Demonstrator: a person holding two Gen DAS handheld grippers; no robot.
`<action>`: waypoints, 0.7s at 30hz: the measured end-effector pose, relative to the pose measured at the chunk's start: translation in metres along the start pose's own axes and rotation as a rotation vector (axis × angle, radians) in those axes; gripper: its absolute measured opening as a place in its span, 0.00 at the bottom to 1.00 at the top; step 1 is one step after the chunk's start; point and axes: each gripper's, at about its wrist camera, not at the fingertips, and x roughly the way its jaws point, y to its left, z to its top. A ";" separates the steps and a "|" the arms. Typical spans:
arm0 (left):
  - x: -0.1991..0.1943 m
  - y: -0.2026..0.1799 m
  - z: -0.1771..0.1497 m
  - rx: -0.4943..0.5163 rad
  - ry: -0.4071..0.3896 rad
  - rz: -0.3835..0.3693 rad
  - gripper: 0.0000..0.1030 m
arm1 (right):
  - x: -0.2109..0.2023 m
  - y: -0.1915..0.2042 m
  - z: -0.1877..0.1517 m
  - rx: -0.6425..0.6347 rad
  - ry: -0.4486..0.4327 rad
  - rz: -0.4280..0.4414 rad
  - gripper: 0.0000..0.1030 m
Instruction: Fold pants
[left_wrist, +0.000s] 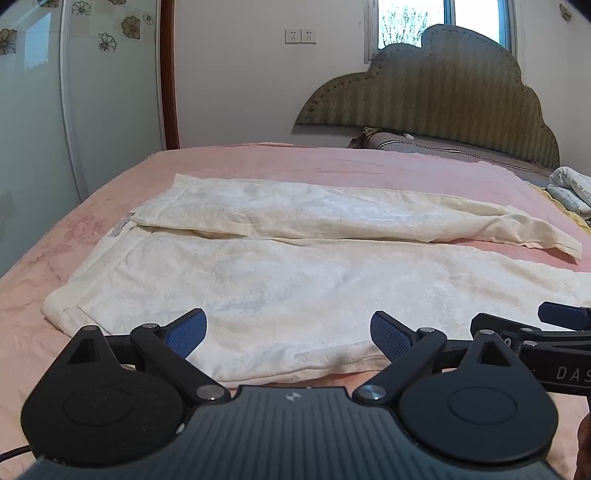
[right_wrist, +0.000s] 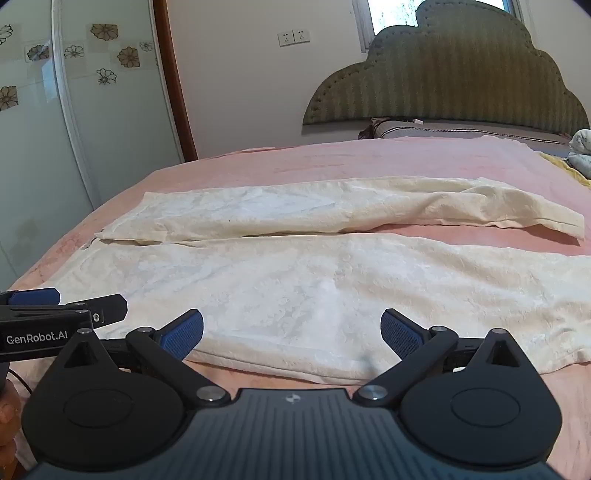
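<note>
You have one pair of cream pants (left_wrist: 280, 291) laid flat on the pink bedsheet (left_wrist: 332, 162), its two legs running side by side from the waist at your left toward the cuffs at your right, the far leg separated from the near one by a narrow strip of sheet near the cuffs. Your left gripper (left_wrist: 288, 334) sits at the near edge of the near leg with its two blue-padded fingers spread wide, holding nothing; the cloth's hem lies between and just ahead of them. Your right gripper (right_wrist: 291, 334) is in the same posture further along that same near edge, both pads released and wide apart, with no fabric pinched. Each camera catches the other tool at its side: the right one shows at the right margin of the left wrist view, and the left one at the left margin of the right wrist view. Beyond the pants you see one padded green headboard (left_wrist: 443, 107), one pillow (left_wrist: 424, 142) under it, and two wall sockets (left_wrist: 300, 36) beside one window (left_wrist: 413, 22).
</note>
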 end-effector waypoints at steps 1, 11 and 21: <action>-0.001 0.000 0.000 -0.001 -0.002 -0.002 0.94 | 0.000 0.001 0.000 0.001 0.004 -0.001 1.00; 0.004 0.004 -0.003 0.000 -0.010 0.004 0.94 | 0.002 0.000 -0.004 -0.007 0.004 -0.009 1.00; -0.002 0.004 -0.006 -0.012 -0.052 0.002 0.94 | -0.002 0.002 -0.002 -0.008 0.000 -0.023 1.00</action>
